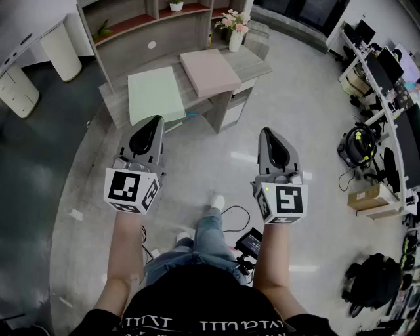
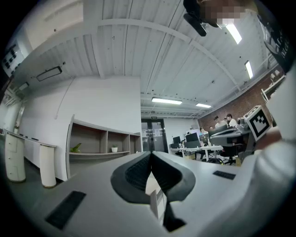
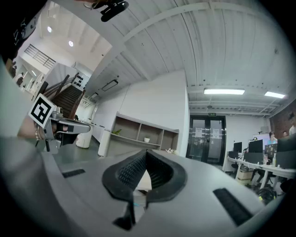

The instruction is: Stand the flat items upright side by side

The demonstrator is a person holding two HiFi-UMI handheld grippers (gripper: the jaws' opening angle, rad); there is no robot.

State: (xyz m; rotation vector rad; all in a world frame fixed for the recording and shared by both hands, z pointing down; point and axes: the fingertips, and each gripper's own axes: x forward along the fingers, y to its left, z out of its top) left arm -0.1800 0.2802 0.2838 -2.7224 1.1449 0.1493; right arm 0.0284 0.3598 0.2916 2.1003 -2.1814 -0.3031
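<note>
Two flat square items lie on a grey desk (image 1: 246,62) ahead of me: a pale green one (image 1: 155,94) on the left and a pink one (image 1: 210,71) on the right, partly overlapping the desk's edges. Both lie flat. My left gripper (image 1: 157,121) hovers over the floor just short of the green item's near edge, its jaws shut with nothing between them. My right gripper (image 1: 265,132) hangs over the floor right of the desk, also shut and empty. In the left gripper view the gripper (image 2: 151,154) points at a far shelf; the right gripper (image 3: 146,152) does likewise.
A vase of flowers (image 1: 235,36) stands at the desk's back right. A wooden shelf unit (image 1: 138,20) runs behind the desk. White rounded cabinets (image 1: 18,92) stand at left. Office desks, a cardboard box (image 1: 367,197) and a black bag (image 1: 374,282) are at right. Cables and a device (image 1: 248,241) lie by my feet.
</note>
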